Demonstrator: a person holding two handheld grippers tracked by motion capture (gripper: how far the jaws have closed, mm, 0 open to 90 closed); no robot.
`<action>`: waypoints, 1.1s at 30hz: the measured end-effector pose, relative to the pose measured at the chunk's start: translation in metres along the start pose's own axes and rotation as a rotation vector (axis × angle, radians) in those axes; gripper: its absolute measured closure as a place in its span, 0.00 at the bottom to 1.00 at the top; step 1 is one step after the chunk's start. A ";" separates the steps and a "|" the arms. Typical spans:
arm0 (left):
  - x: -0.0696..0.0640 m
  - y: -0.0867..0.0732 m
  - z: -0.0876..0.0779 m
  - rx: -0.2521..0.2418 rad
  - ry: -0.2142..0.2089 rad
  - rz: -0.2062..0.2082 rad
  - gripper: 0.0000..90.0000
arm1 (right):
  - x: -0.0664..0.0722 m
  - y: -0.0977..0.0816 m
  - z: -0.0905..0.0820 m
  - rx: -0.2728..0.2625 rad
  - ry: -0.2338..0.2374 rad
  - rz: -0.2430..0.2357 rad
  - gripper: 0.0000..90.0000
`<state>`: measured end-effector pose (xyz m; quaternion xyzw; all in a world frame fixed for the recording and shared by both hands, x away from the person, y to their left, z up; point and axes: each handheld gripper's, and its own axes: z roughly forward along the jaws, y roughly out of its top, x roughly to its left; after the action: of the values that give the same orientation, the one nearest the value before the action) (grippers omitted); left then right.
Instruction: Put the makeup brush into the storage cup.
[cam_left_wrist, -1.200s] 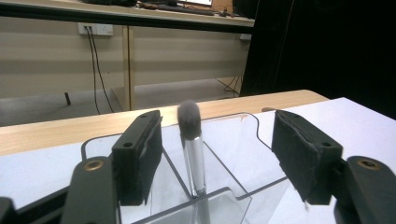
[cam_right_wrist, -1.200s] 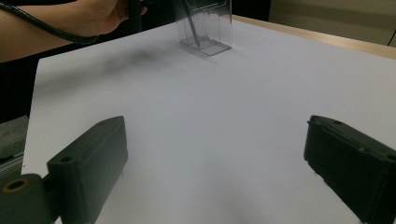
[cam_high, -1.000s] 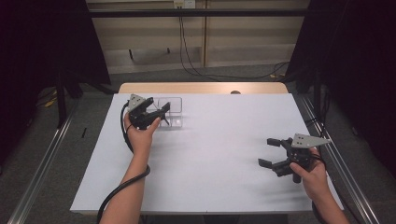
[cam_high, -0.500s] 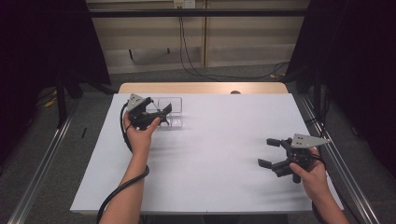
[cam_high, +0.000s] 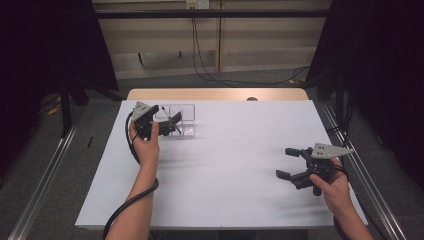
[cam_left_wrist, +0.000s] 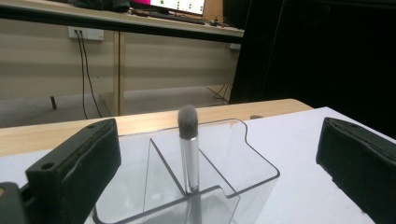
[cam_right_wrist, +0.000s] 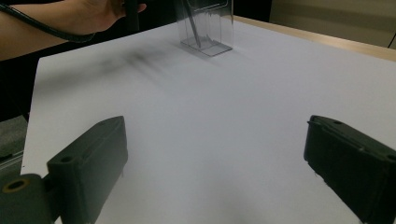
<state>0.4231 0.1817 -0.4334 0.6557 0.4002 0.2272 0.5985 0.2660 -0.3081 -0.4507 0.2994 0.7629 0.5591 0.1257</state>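
A clear plastic organizer (cam_high: 186, 125) stands at the far left of the white sheet. A makeup brush (cam_left_wrist: 188, 140) with a silver ferrule and grey bristles stands upright in it, bristles up, against a divider. My left gripper (cam_high: 174, 124) is right at the organizer, and its jaws have just been opening. In the left gripper view the gripper (cam_left_wrist: 219, 140) is open, with the organizer (cam_left_wrist: 254, 161) and the brush between its pads but touching neither. My right gripper (cam_high: 284, 162) hovers open and empty over the near right of the sheet. Far ahead of it (cam_right_wrist: 215, 135) is the organizer (cam_right_wrist: 205, 28).
The white sheet (cam_high: 225, 165) covers a wooden table whose bare edge (cam_high: 215, 94) runs along the far side. Metal rails (cam_high: 45, 175) flank the table on both sides. Cables (cam_high: 210, 65) lie on the floor beyond it. Dark curtains hang left and right.
The left gripper's jaws have spread wider beside the organizer. Both hands have stayed where they were.
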 end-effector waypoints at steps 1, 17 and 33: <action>0.000 0.000 -0.001 0.006 -0.004 0.008 0.00 | 0.000 0.000 0.000 0.000 0.000 -0.001 0.07; -0.003 -0.002 -0.018 0.016 -0.071 0.014 0.00 | 0.001 -0.001 -0.003 -0.021 -0.025 -0.003 0.07; -0.008 -0.012 -0.039 0.025 -0.125 0.038 0.00 | 0.001 -0.001 -0.004 -0.032 -0.038 -0.002 0.07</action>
<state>0.3854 0.1987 -0.4370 0.6837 0.3523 0.1921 0.6096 0.2625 -0.3105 -0.4499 0.3072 0.7514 0.5656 0.1454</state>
